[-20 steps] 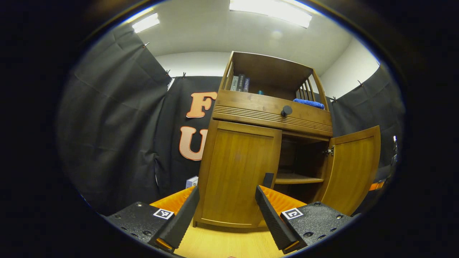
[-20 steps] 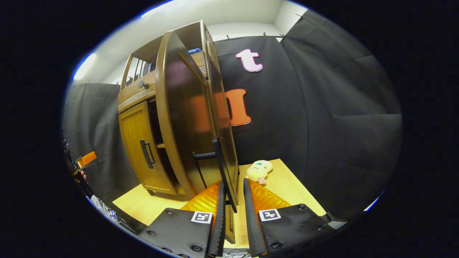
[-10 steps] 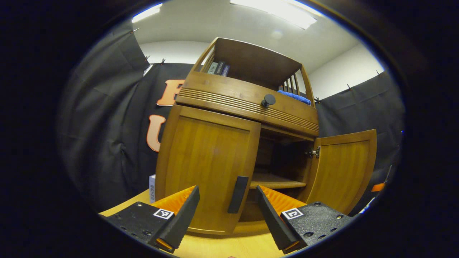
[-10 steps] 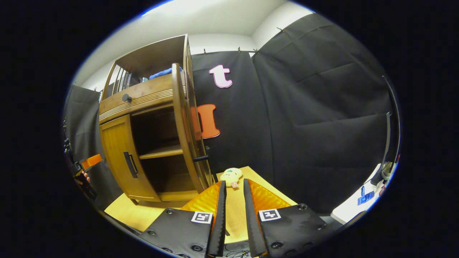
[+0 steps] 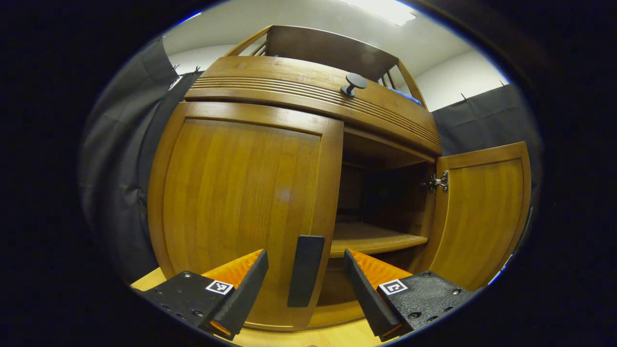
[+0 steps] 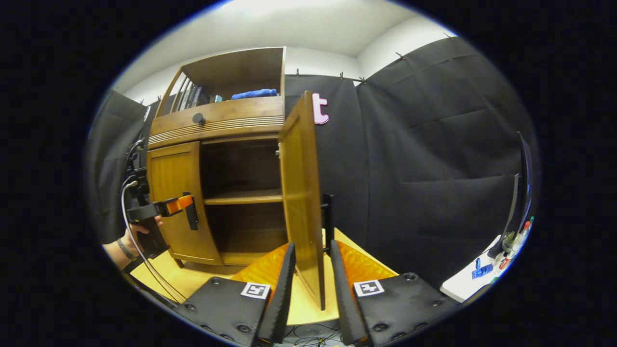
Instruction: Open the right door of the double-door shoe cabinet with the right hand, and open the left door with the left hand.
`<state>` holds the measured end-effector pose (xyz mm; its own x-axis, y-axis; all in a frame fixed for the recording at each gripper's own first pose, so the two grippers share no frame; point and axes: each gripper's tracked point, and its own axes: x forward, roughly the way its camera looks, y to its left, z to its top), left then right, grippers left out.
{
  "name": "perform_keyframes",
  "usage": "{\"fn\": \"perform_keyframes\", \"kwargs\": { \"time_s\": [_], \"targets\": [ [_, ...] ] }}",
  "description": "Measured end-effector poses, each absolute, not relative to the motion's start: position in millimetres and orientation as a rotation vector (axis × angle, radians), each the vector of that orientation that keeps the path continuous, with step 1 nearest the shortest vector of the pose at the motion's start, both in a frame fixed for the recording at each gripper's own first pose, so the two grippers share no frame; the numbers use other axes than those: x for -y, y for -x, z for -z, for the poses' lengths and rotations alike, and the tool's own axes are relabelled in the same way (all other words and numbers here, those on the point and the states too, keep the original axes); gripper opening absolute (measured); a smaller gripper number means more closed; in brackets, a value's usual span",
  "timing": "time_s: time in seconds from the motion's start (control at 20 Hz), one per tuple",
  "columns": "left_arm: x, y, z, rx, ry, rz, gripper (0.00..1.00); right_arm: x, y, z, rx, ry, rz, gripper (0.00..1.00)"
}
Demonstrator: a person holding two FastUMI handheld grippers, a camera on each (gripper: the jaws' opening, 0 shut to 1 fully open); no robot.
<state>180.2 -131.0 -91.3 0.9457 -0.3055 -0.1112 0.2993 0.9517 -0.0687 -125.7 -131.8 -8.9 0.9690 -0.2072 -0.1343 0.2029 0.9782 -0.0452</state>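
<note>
While the right door (image 6: 301,193) stands swung out, roughly square to the cabinet (image 6: 217,120) front, the left door (image 5: 241,202) sits shut: one half done by appearance, one left. Left door handle (image 5: 305,277): a bar, long axis vertical, at the door's inner edge, low down. Left gripper (image 5: 306,289): jaws wide, straddling the handle, not pressing. Right gripper (image 6: 308,294): narrow gap, the open door's bottom edge between the fingers; contact cannot be told.

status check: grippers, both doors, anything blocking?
Left gripper open, fingers straddling left door handle, not closed on it. Right gripper open, straddling the edge of the open right door. Left door shut. No obstruction.
</note>
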Motion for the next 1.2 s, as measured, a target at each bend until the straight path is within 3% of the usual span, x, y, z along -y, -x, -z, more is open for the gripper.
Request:
{"fn": "perform_keyframes", "kwargs": {
  "time_s": [0.25,0.45,0.6,0.75,1.0,1.05,1.2],
  "targets": [
    [142.9,-197.2,101.2,-0.108,0.018,0.307,0.90,114.3,111.4,15.1,-0.145,0.005,0.183,1.00],
    [136.5,-203.8,105.6,-0.103,-0.016,0.274,0.94,102.4,105.3,21.3,-0.157,0.008,0.149,0.92],
    [140.6,-212.7,118.2,-0.134,0.012,0.290,0.47,97.5,101.1,23.4,-0.156,-0.003,0.135,0.90],
    [137.2,-208.1,114.6,-0.118,-0.014,0.315,0.33,95.2,97.8,26.2,-0.161,-0.010,0.127,0.90],
    [134.2,-190.3,108.7,-0.169,-0.031,0.319,0.30,94.9,89.1,32.5,-0.164,-0.024,0.114,0.89],
    [130.9,-183.0,106.4,-0.174,-0.032,0.317,0.30,94.0,88.2,34.0,-0.170,-0.030,0.109,1.00],
    [118.3,-161.1,96.4,-0.162,-0.021,0.275,0.30,89.0,84.5,35.6,-0.171,-0.024,0.085,0.99]
  ]
}}
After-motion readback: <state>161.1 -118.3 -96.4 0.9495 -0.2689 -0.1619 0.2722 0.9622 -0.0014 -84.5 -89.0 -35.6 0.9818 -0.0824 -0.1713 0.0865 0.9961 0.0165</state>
